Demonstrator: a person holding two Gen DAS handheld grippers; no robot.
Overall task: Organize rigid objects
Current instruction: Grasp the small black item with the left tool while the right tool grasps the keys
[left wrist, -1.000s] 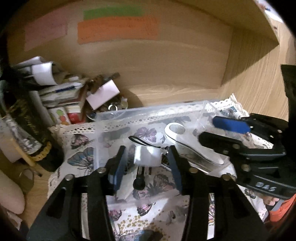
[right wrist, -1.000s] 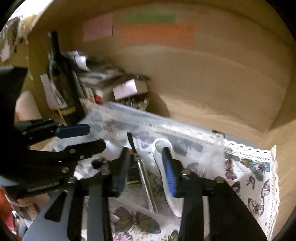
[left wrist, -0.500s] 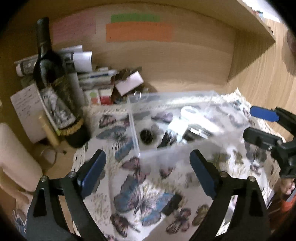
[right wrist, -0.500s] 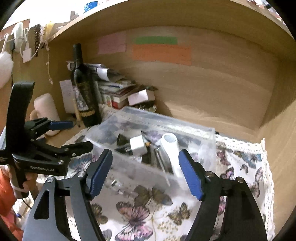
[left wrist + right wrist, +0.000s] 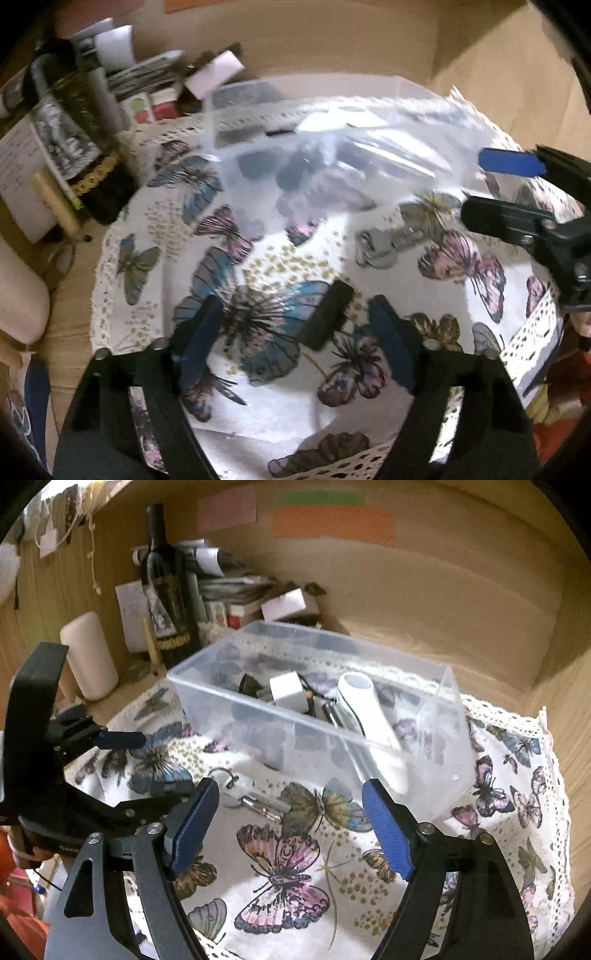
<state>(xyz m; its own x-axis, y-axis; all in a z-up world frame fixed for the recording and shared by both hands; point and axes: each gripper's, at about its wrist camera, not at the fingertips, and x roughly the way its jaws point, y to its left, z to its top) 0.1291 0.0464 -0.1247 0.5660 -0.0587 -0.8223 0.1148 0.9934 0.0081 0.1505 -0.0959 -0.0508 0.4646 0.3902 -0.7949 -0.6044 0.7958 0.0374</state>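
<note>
A clear plastic bin (image 5: 439, 738) stands on a butterfly-print cloth (image 5: 288, 878) and holds a white charger cube (image 5: 285, 691), a white handled tool (image 5: 365, 709) and small dark items. A small black block (image 5: 327, 319) lies on the cloth between my left gripper's (image 5: 295, 343) open fingers. A metal keyring piece (image 5: 388, 242) lies on the cloth beyond it; it also shows in the right wrist view (image 5: 255, 799). My right gripper (image 5: 290, 834) is open and empty, in front of the bin. The bin (image 5: 332, 147) is blurred in the left wrist view.
A dark wine bottle (image 5: 166, 590), a white cylinder (image 5: 88, 657) and a heap of papers and boxes (image 5: 243, 598) stand at the back left of the wooden alcove. The wooden side wall (image 5: 565, 701) rises right of the cloth.
Both grippers have pulled back out of the bin and opened, leaving the items inside. My left gripper has dropped low over the cloth, around the black block.
</note>
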